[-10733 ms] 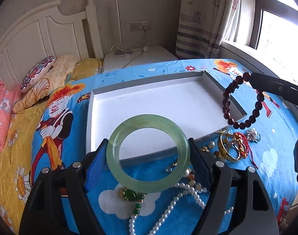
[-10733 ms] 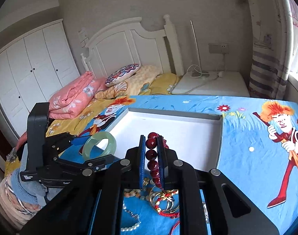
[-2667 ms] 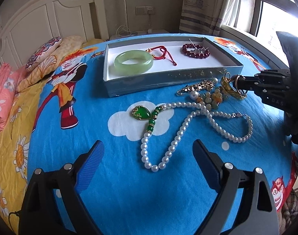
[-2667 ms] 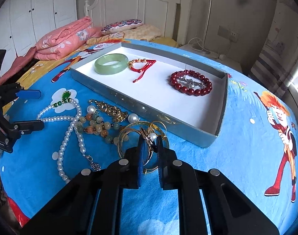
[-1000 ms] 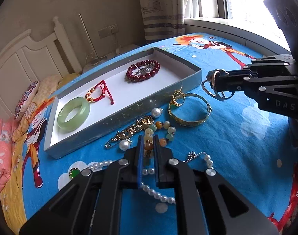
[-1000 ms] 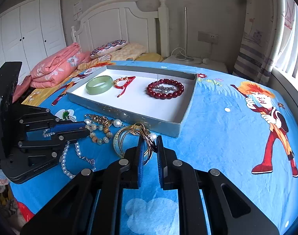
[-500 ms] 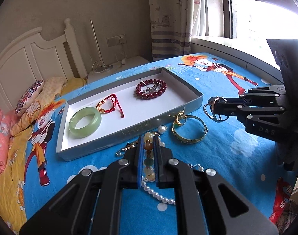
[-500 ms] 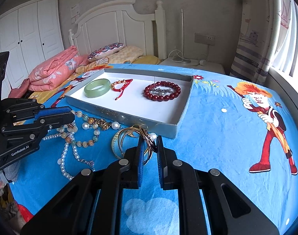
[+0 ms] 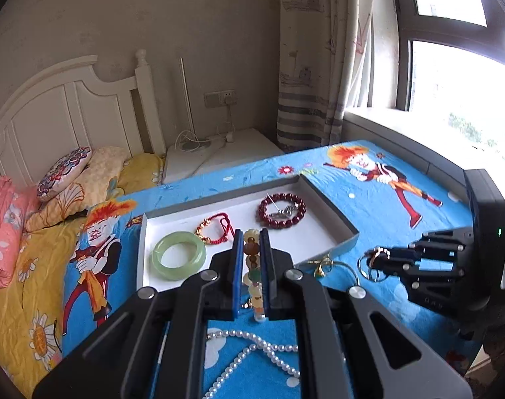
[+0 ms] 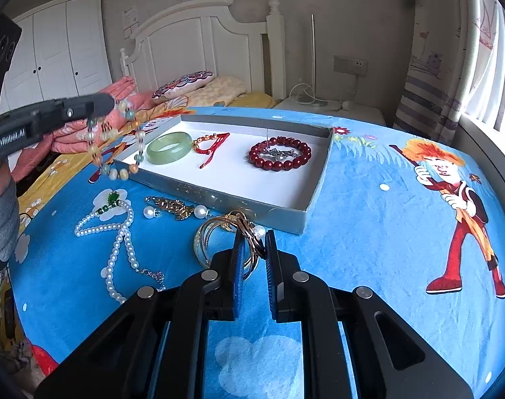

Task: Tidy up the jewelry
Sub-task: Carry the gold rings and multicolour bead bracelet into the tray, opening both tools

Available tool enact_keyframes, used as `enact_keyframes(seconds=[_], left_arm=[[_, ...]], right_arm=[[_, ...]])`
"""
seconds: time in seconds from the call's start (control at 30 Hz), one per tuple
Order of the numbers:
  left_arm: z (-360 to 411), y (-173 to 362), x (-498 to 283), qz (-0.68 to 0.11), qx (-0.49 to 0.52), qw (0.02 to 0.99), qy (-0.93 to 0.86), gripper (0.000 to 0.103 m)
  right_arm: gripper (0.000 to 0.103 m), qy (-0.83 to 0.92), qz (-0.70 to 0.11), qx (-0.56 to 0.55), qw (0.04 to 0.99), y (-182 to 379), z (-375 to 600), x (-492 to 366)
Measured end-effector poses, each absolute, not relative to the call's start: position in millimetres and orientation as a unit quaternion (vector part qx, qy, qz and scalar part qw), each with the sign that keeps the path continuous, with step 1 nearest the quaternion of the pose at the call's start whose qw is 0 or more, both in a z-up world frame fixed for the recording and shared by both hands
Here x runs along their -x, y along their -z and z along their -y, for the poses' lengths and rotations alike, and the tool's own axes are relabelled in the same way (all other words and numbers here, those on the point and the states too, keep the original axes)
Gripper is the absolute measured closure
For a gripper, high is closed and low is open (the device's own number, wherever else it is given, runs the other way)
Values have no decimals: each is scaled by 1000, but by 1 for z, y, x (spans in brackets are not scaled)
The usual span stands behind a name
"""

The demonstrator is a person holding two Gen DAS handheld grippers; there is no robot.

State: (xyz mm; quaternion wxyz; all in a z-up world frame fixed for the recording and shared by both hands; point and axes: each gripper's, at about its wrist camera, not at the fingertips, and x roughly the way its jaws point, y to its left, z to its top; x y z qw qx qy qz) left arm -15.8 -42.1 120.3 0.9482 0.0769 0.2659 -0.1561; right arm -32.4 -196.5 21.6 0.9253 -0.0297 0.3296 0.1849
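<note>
My left gripper is shut on a bracelet of mixed pale, amber and green beads, which hangs free above the bed left of the tray. The grey tray with white floor holds a green jade bangle, a red string bracelet and a dark red bead bracelet. My right gripper is shut on thin gold hoops just above the blue bedspread, in front of the tray's near wall. A gold bangle lies beside it.
On the bedspread lie a pearl necklace with a green pendant and a gold brooch with pearls. Pillows, a white headboard and a bedside table stand behind. A window is on the right.
My left gripper has risen and lifted the mixed bead bracelet off the bedspread, so it now hangs in the air. The right gripper with its hoops has stayed in place.
</note>
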Motion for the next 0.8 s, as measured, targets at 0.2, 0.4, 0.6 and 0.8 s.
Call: enact_keyframes(seconds=[0.2,0.4,0.6,0.8], left_arm=[[42,-144,7,-234,-37,962,137,94],[44,-144,-5,-237,-35,960,143,94],[32,-129,-23,-256,-20,956,141,94],[22,-119,-45,-273,-9,953,133,94]], right_arm=[[90,-178,-349,7,920,-20,199,20],[90,-168,-348,7,922,-32,190,3],[90,-172,-337,25,926,-46,174,-11],[90,-178,-333,40,925,-50,160,-29]])
